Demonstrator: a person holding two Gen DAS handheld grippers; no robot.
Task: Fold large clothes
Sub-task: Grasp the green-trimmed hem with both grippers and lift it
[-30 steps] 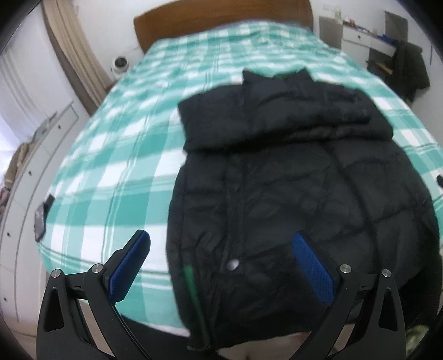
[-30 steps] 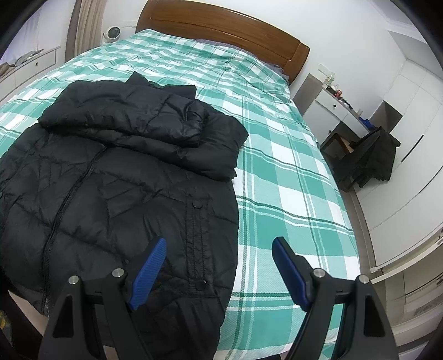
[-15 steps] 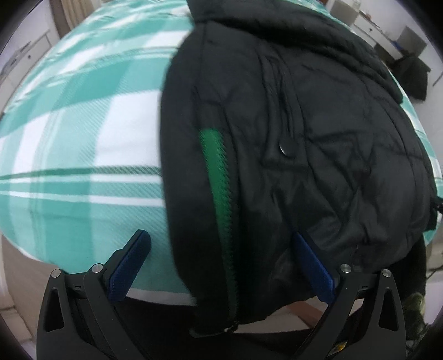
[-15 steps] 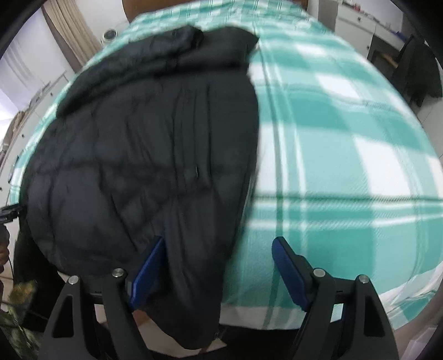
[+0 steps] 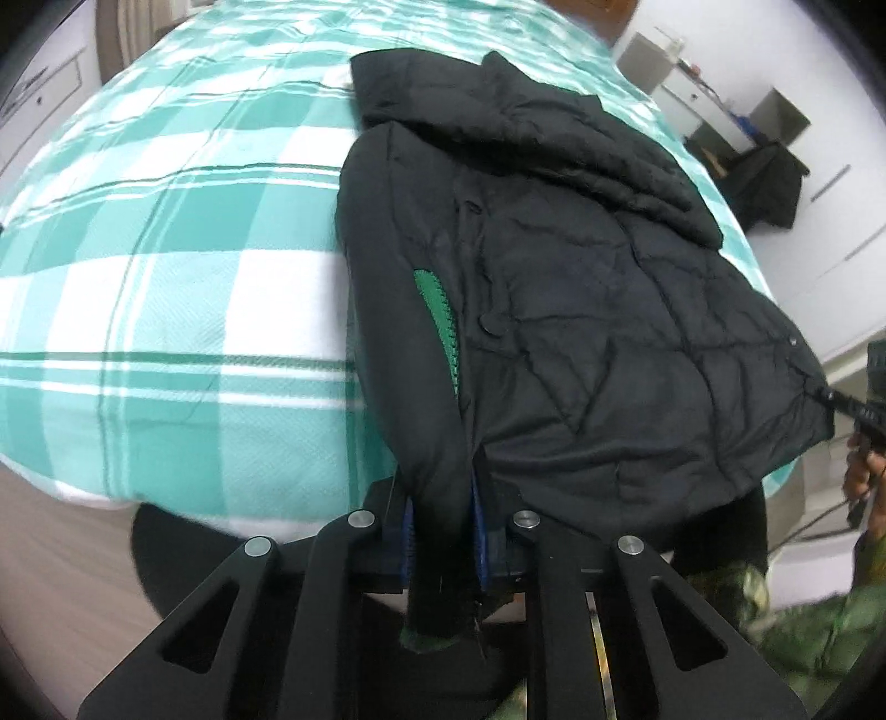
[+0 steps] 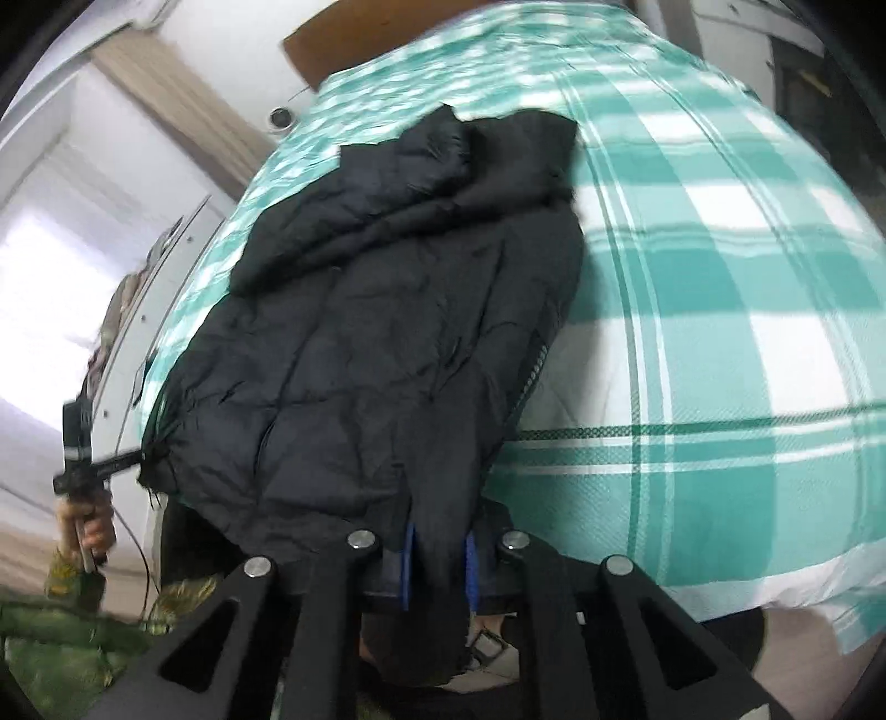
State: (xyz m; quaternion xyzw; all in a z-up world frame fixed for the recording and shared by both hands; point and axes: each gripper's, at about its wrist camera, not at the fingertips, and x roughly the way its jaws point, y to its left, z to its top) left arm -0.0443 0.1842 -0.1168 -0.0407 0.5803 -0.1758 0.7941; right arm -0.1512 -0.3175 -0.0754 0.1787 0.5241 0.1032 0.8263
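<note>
A black puffer jacket [image 5: 581, 288] lies on the bed with its sleeves folded across the chest, its hem hanging over the near edge. A green zipper strip [image 5: 437, 310] shows along its left side. My left gripper [image 5: 443, 531] is shut on the jacket's bottom left hem corner. In the right wrist view the jacket [image 6: 376, 343] fills the middle, and my right gripper [image 6: 437, 565] is shut on the bottom right hem corner. Each gripper is seen small in the other's view, at the opposite hem corner.
The bed [image 5: 166, 266] has a green and white checked cover and a wooden headboard [image 6: 332, 39]. A desk and a chair with dark clothing [image 5: 769, 177] stand to the right. White drawers [image 6: 138, 288] stand to the left.
Both grippers have dropped to the jacket's hem at the bed's near edge and closed on its two bottom corners. They were open before.
</note>
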